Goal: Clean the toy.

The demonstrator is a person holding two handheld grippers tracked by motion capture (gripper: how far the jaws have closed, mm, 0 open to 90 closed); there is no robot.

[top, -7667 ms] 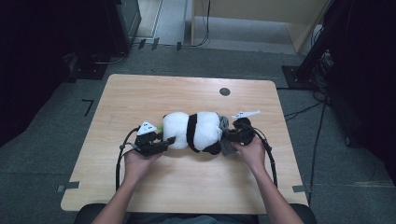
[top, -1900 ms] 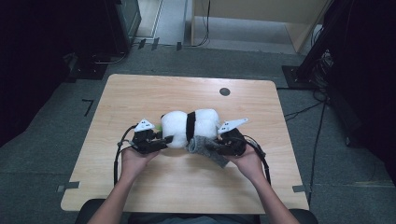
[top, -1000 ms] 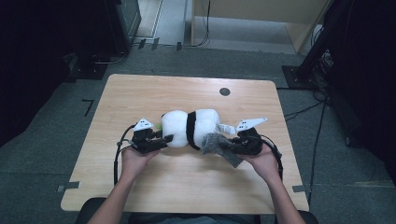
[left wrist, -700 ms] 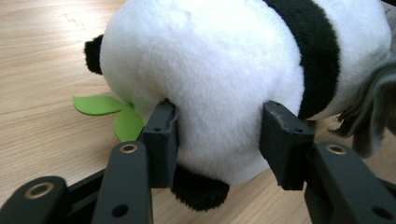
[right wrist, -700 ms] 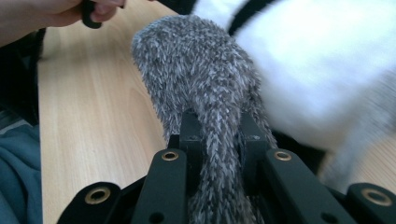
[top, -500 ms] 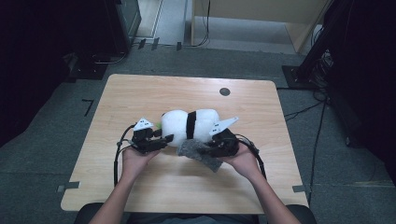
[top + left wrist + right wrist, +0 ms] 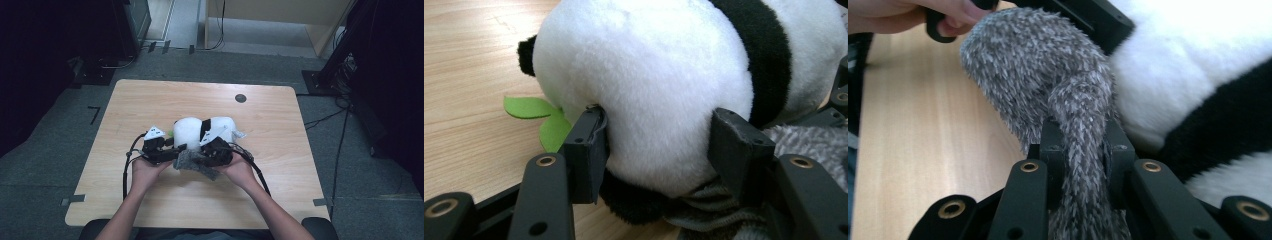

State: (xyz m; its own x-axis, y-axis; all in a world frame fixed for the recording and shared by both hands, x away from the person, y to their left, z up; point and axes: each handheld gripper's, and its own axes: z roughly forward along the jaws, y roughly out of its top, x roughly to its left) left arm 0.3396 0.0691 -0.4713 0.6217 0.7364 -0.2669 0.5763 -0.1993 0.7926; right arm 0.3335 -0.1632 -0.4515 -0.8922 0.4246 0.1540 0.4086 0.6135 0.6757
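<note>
Lying on its side near the middle of the table [image 7: 150, 200], a little toward the person's edge, the panda plush [image 7: 649, 95] is the thing being dressed or wrapped with a fuzzy grey cloth [image 7: 1048, 85], which bunches against its near flank. The left gripper [image 7: 654, 145] has its jaws clenched on the round white end of the panda plush, the pads sinking into the pile, while the right gripper [image 7: 1080, 145] has its jaws clamped on a twisted strand of the fuzzy grey cloth. The main risk, as I judge it, is that the soft stuffing gives under the left grip, so a firm tug from the right could roll the toy out of the jaws or drag it across the wood toward the near edge. The narrow pinch on the cloth is another weak spot: only a thin rope of fabric sits between the pads, and it may slide free if pulled sideways. The cloth also lies close to the left gripper's right jaw, so it could snag there rather than pass around the body. A green felt leaf [image 7: 541, 117] pokes out beside the left jaw and could get trapped or creased. Both cables [image 7: 127, 167] trail back over the near edge, and a wide swing could catch them on the plush.
</note>
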